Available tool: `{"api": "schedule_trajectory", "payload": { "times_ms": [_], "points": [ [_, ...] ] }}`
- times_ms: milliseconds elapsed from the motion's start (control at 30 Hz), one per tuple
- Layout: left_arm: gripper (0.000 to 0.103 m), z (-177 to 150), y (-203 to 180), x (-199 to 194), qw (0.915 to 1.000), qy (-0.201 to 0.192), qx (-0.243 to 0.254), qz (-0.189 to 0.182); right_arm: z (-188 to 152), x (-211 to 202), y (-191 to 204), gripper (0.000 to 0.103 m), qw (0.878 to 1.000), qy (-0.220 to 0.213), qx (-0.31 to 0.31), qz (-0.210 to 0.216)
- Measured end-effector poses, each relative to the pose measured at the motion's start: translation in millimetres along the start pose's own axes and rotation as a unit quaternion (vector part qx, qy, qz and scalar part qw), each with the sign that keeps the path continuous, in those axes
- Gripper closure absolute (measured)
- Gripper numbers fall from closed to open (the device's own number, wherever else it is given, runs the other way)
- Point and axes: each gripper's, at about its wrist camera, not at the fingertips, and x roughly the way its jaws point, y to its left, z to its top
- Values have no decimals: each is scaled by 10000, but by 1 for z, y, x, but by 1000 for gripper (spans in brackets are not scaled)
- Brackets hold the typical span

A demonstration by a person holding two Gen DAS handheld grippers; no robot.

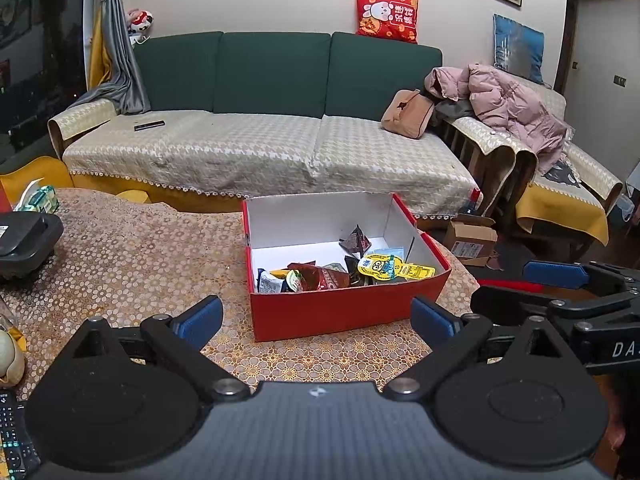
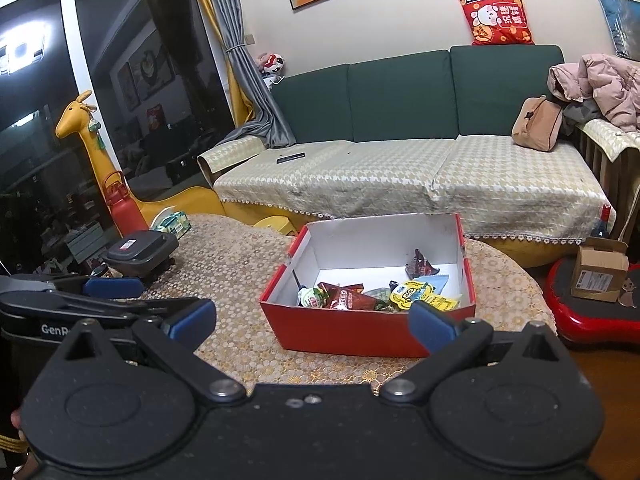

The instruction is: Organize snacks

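Note:
A red box (image 1: 340,312) with white inner walls stands on the patterned table (image 1: 132,256). Several snack packets (image 1: 320,276) lie inside it, among them a yellow one (image 1: 384,266). My left gripper (image 1: 316,322) is open and empty, just in front of the box's near wall. The right gripper (image 1: 560,280) shows at the right edge of the left wrist view. In the right wrist view the box (image 2: 360,330) holds the snacks (image 2: 344,298). My right gripper (image 2: 312,326) is open and empty before the box. The left gripper (image 2: 116,292) appears at its left.
A black device (image 1: 24,240) and a green tissue pack (image 1: 38,196) sit at the table's left. A remote (image 1: 12,436) lies at the near left. A sofa (image 1: 260,148) stands behind the table. A cardboard box (image 2: 600,270) rests on a red board (image 2: 580,316) on the floor right.

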Motion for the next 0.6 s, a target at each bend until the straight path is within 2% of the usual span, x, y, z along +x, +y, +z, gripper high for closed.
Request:
{"api": "schedule_trajectory", "payload": {
  "times_ms": [600],
  "points": [
    [3, 1, -4, -11, 9999, -79, -40, -78, -2, -6, -3, 0, 9997, -14, 14, -263]
  ]
}}
